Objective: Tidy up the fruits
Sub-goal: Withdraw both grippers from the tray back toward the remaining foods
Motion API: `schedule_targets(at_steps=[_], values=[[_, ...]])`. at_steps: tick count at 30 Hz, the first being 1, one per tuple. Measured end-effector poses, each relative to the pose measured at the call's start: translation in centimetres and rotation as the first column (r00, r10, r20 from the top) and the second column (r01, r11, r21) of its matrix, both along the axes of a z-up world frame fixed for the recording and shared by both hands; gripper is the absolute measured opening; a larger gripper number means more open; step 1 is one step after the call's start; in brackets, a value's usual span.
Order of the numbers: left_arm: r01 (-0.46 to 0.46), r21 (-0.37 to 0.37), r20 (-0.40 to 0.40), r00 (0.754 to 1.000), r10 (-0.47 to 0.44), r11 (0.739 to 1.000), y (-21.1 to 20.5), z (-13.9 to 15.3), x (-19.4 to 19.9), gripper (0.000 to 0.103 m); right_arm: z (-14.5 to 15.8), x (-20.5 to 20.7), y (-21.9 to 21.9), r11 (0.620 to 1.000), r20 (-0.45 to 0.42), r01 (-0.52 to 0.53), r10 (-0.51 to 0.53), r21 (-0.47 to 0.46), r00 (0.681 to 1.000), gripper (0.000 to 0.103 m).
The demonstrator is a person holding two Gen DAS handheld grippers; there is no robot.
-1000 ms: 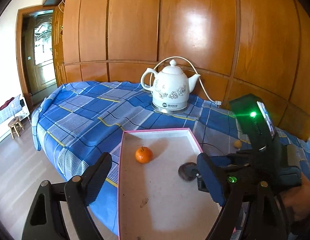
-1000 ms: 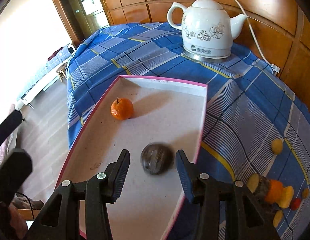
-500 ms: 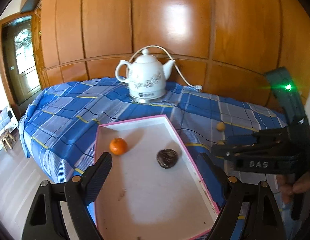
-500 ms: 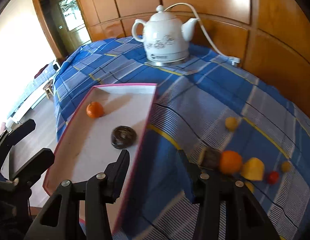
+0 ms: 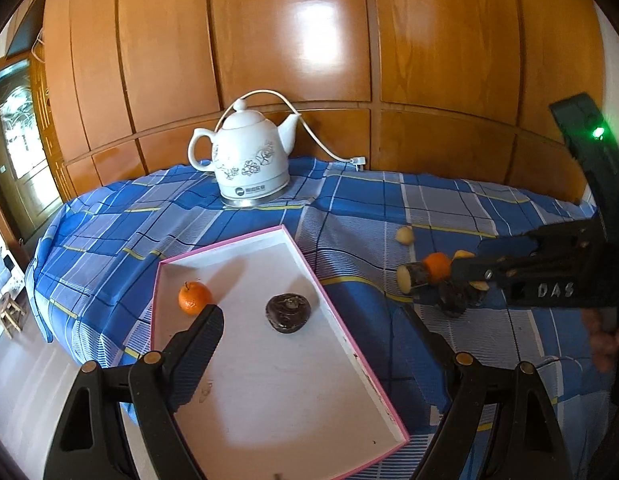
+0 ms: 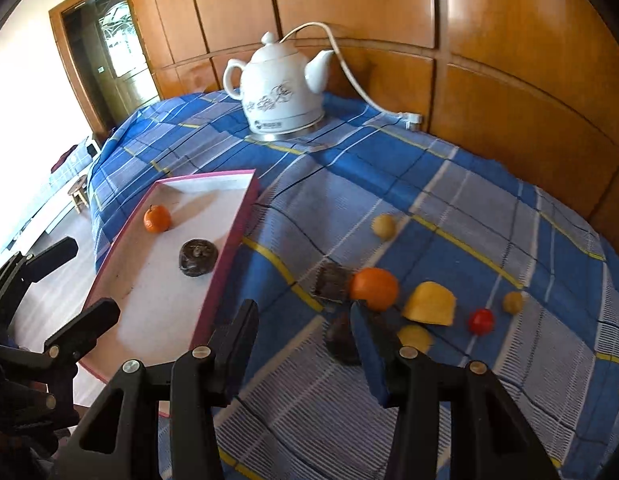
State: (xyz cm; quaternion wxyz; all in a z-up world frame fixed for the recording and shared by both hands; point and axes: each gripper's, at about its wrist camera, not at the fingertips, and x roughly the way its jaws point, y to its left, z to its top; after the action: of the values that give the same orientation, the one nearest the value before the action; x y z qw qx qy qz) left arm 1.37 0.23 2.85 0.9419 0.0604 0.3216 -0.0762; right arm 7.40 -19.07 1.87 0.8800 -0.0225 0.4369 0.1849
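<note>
Grippers: left gripper [image 5: 313, 344] hangs over the tray's near end at the bottom of the left wrist view, black fingers spread wide with nothing between them; right gripper [image 6: 305, 336] sits low in the right wrist view, fingers also wide and empty, over the cloth near the loose fruit.

Tray contents: shallow white tray with a pink rim [image 5: 341, 320] holds two pieces, a dark brown wrinkled round fruit [image 5: 287, 313] at the middle of the frame and a small orange mandarin with a stem [image 5: 194, 298] to its left, apart from each other.

Cloth, lower right of the right wrist view: a dark brown pointed fruit [image 6: 341, 340] lies partly behind the right finger, a pale yellow round piece [image 6: 414, 338] just beside it.

Cloth, right of centre: large orange [image 6: 374, 288] touches a brown cut chunk [image 6: 331, 282]; a yellow wedge [image 6: 429, 304], a small red round fruit [image 6: 481, 321] and a small tan ball [image 6: 513, 302] run off to the right.

Cloth, farther up: another tan ball [image 6: 384, 226] lies alone.

Backdrop: blue checked tablecloth [image 6: 349, 184] and white ceramic kettle with a flower print [image 5: 249, 164] in front of the wood panels, upper centre.

Progress: early, by my judgement; two fruits are in, about eight remain outside the tray.

Next: probably the right gripper takes one of the pieces nearest it.
</note>
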Motion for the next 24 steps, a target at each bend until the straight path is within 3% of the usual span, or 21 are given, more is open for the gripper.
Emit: schedule_targets(at_steps=[18, 24], values=[[0.06, 0.022, -0.039, 0.997, -0.059, 0.998, -2.5, -0.6, 0.6, 0.087, 0.7, 0.8, -9.8, 0.98, 0.038, 0.179, -0.176, -0.088, 0.984, 0.049], [0.105, -0.004, -0.095, 0.99, -0.104, 0.995, -3.7, -1.4, 1.7, 0.087, -2.0, 1.7, -16.1, 0.933, 0.01, 0.344, -0.345, -0.11, 0.939, 0.049]])
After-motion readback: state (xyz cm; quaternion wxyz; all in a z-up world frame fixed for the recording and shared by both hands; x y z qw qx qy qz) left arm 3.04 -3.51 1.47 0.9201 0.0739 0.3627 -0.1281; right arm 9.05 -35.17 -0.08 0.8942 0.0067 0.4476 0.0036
